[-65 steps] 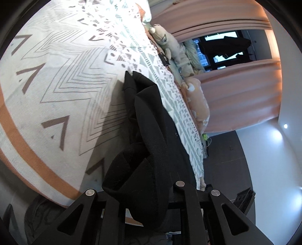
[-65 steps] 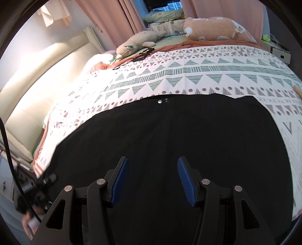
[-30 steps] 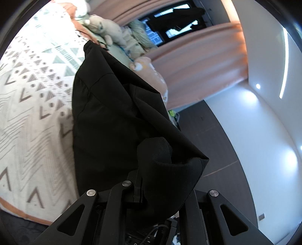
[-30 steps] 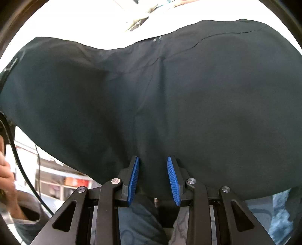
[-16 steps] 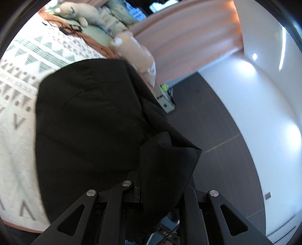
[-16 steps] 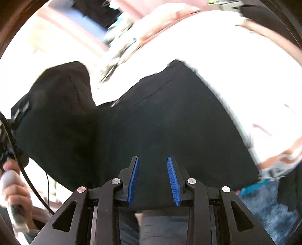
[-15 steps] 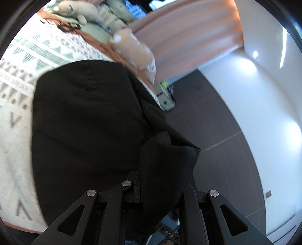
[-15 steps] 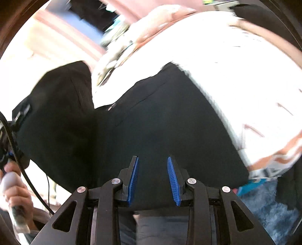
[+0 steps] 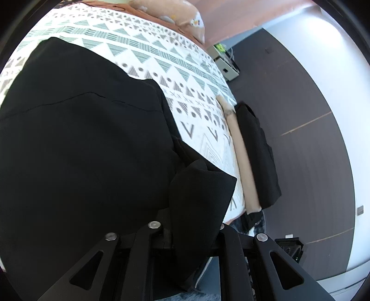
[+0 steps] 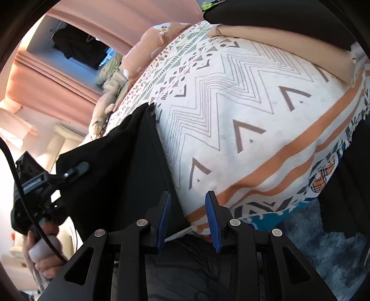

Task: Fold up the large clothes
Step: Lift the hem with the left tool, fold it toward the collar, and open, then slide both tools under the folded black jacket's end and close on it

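Observation:
A large black garment lies spread over the patterned bedspread and fills the left half of the left wrist view. My left gripper is shut on a bunched corner of it, and the cloth hides the fingertips. In the right wrist view the garment rises as a sheet from the bed. It runs from the left gripper, held by a hand, down into my right gripper. The blue pads stand a little apart, with the garment's edge caught beside the left one.
A second dark garment and a beige strip lie along the bed's far edge. A plush pillow sits at the head end and a small box on the dark floor. A blue rug lies below the bedspread's fringe.
Both grippers swept sideways with the garment. It hung in the air filling the right view; now it drapes over the bed and the bedspread's striped end shows.

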Demonstrator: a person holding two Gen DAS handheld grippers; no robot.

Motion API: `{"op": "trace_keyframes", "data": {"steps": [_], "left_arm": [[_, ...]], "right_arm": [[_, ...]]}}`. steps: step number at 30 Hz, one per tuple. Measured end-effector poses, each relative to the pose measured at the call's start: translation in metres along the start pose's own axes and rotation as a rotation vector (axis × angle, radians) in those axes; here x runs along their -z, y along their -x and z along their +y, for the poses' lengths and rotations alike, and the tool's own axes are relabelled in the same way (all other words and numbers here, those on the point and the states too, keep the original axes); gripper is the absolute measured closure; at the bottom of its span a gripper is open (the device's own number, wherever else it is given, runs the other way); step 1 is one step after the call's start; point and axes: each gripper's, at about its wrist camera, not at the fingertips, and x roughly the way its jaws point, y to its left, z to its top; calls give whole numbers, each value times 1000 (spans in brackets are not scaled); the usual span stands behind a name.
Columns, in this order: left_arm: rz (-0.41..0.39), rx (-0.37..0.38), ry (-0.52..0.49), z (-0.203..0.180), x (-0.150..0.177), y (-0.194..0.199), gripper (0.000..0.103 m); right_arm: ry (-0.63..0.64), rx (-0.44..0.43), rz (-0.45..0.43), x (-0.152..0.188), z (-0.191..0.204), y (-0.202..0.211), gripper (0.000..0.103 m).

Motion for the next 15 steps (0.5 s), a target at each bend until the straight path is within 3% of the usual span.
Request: {"op": "trace_keyframes", "data": {"steps": [3,4,6,7,11,15], "left_arm": [[32,6,13,-2,-3,0,68],[42,42,21,-1,-4,2,50],[41,125,28,0,-5,10,30],[28,144,22,0,-5,16,25],[-45,114,-28,7,-5,49,21],[-111,39,-7,40,-7,81,21]], "right_arm": [[18,-22,2,-4,7,-1,66],[23,-28,0,-9,8,-5,62],[34,-50,-18,-12,13,-2,40],[38,-59,-28,-14,14,0,36],[66,-104,-31,-15,29,3,32],[52,-199,12,-15,45,-4,30]]}}
